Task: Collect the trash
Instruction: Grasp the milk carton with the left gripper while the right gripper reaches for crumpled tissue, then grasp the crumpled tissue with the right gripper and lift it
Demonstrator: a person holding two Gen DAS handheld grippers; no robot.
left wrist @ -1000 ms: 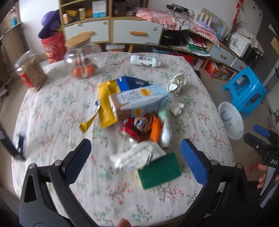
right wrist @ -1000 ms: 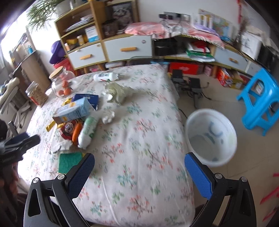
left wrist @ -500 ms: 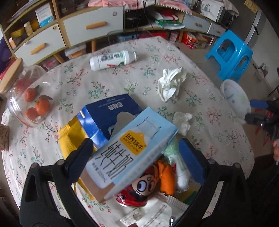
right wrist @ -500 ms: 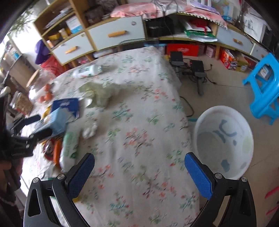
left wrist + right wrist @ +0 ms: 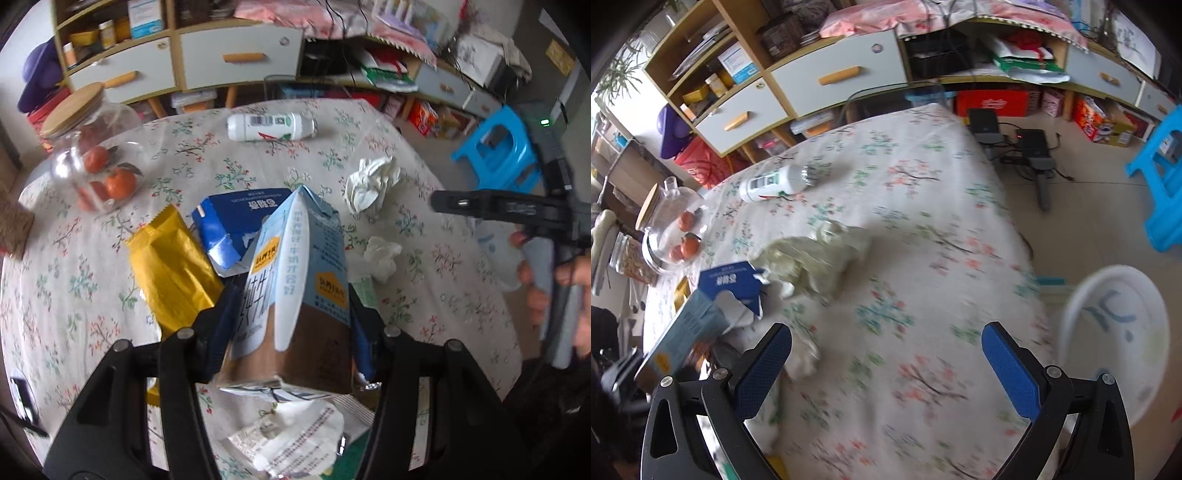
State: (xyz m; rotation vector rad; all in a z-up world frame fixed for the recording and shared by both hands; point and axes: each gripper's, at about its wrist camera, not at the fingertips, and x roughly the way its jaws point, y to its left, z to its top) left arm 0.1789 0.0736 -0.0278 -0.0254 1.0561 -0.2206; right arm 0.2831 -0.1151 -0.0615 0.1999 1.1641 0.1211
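Left gripper (image 5: 291, 325) clamped on the light-blue milk carton (image 5: 295, 295), fingers pressing both sides, carton lifted clear above the litter pile. Right gripper (image 5: 886, 365) spread wide, nothing between its blue pads (image 5: 1010, 373), hovering over the near-right part of the table (image 5: 923, 221), close to the edge.

Beyond that right edge, bare floor with a white basin (image 5: 1115, 332) just beside the table, and a blue stool (image 5: 1160, 177) farther back. Between gripper and basin, only tablecloth and the drop at the rim.

On the flowered cloth: torn dark-blue carton (image 5: 236, 225) and yellow wrapper (image 5: 170, 266) just behind and left of the held carton; large crumpled tissue (image 5: 371, 182) and smaller tissue wad (image 5: 382, 253) to its right; white bottle (image 5: 269, 126) lying on its side near the far edge; glass jar with oranges (image 5: 94, 155) at far left; printed paper (image 5: 291, 439) beneath the left gripper, near the front rim.

Behind the table, wooden shelving with grey drawers (image 5: 834, 74), a low cluttered shelf, and cables and black boxes on the floor (image 5: 1015, 144).
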